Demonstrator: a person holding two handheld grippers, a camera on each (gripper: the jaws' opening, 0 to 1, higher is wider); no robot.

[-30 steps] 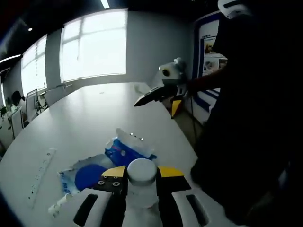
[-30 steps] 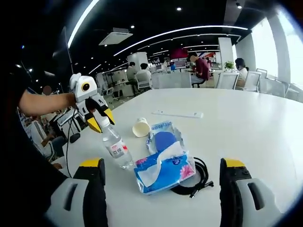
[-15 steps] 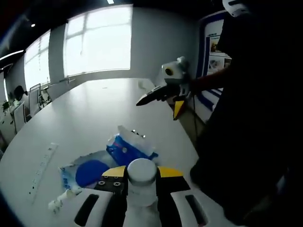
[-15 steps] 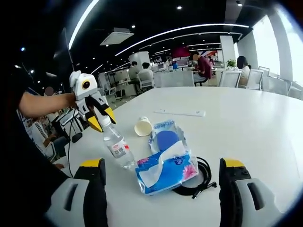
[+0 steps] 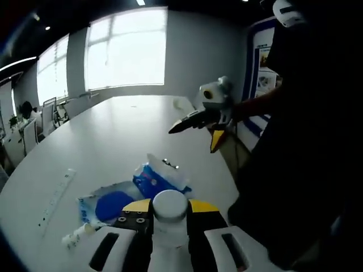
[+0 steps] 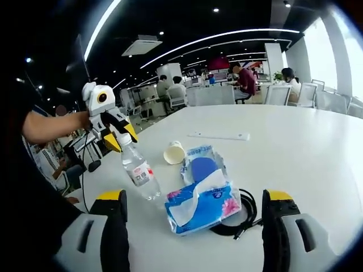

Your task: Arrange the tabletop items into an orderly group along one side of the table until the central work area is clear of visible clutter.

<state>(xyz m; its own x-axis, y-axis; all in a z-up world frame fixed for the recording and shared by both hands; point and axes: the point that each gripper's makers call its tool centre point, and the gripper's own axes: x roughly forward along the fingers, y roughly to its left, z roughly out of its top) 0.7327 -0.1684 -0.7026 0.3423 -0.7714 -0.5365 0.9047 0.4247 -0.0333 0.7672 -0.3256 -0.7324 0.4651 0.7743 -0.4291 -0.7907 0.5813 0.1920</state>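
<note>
A clear plastic water bottle stands tilted on the white table, its base near the table's near edge and its white cap leaning toward the person. The bottle's long axis runs from the table up into the left tongs, which are closed around its neck just below the cap; in the left gripper view the cap sits squarely between the two yellow-tipped jaws.

Just beside the bottle lies a blue and pink soft pack of tissues, with white tissue showing at its opening. Behind it, touching or nearly so, is a clear packet with a blue round label. A black coiled cable lies partly under the tissue pack. A paper cup lies on its side a little farther off, and a long white power strip lies well beyond that.

The right tongs hang in the air above the table with jaws spread wide, holding nothing. In the right gripper view the tissue pack lies straight ahead between them, nearer than the bottle.

My judgement: the left hand is set to carry the bottle to one side, while the right is best placed for the tissue pack.
</note>
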